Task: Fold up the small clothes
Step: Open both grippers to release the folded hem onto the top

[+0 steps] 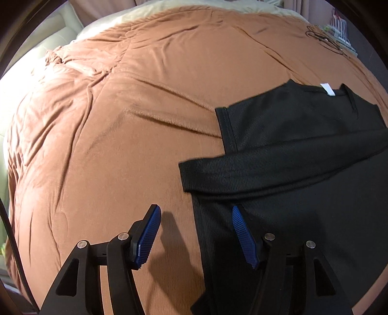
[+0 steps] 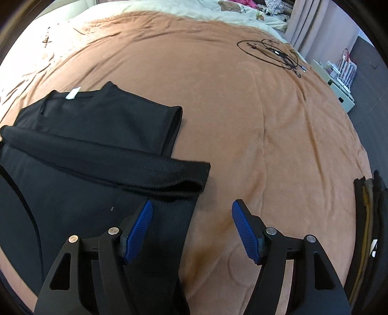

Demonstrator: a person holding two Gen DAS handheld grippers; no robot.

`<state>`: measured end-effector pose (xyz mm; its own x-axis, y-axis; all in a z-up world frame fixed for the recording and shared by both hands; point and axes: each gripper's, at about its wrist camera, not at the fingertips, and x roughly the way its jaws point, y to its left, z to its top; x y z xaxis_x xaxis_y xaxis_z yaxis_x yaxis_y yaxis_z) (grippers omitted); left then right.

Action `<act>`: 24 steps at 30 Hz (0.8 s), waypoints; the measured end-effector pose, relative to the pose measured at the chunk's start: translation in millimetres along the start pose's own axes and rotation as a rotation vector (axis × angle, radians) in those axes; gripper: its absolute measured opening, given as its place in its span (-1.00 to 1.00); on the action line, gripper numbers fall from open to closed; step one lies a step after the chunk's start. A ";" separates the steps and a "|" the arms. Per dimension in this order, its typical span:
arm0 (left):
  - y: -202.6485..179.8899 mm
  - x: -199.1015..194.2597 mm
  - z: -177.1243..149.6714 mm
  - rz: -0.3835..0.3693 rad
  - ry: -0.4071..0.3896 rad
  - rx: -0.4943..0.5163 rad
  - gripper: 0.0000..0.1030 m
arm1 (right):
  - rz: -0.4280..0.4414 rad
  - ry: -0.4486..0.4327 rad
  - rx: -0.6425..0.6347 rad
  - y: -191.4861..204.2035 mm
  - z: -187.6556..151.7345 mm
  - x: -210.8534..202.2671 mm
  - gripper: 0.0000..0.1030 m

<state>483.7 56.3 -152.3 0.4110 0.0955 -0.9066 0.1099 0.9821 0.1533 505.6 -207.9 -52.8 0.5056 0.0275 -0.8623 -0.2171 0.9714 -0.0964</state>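
A black T-shirt [image 1: 303, 150] lies on an orange-brown blanket [image 1: 121, 121]. Its lower part is folded up over its middle, forming a thick band across it. A white neck label [image 1: 327, 89] shows at its far end. My left gripper [image 1: 196, 213] is open and empty, straddling the shirt's left edge just above it. In the right wrist view the same shirt [image 2: 84, 150] lies at the left with its label [image 2: 72, 94]. My right gripper [image 2: 192, 208] is open and empty over the shirt's right edge, one finger above the cloth, the other above the blanket [image 2: 242, 121].
A coil of black cables [image 2: 274, 54] lies far right on the blanket. A stack of folded dark clothes [image 2: 368, 218] sits at the right edge. Boxes and bags [image 2: 342, 75] stand beyond the bed. A cream sheet [image 2: 194, 12] shows at the far side.
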 end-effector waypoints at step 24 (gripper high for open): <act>40.8 34.6 43.0 -0.215 -0.081 -0.195 -0.54 | 0.185 -0.067 0.132 -41.1 33.0 49.5 -0.87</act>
<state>541.3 92.7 -160.5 0.4693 -0.1240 -0.8743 0.0296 0.9917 -0.1248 567.1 -238.8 -75.0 0.5224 0.2189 -0.8241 -0.2019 0.9708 0.1298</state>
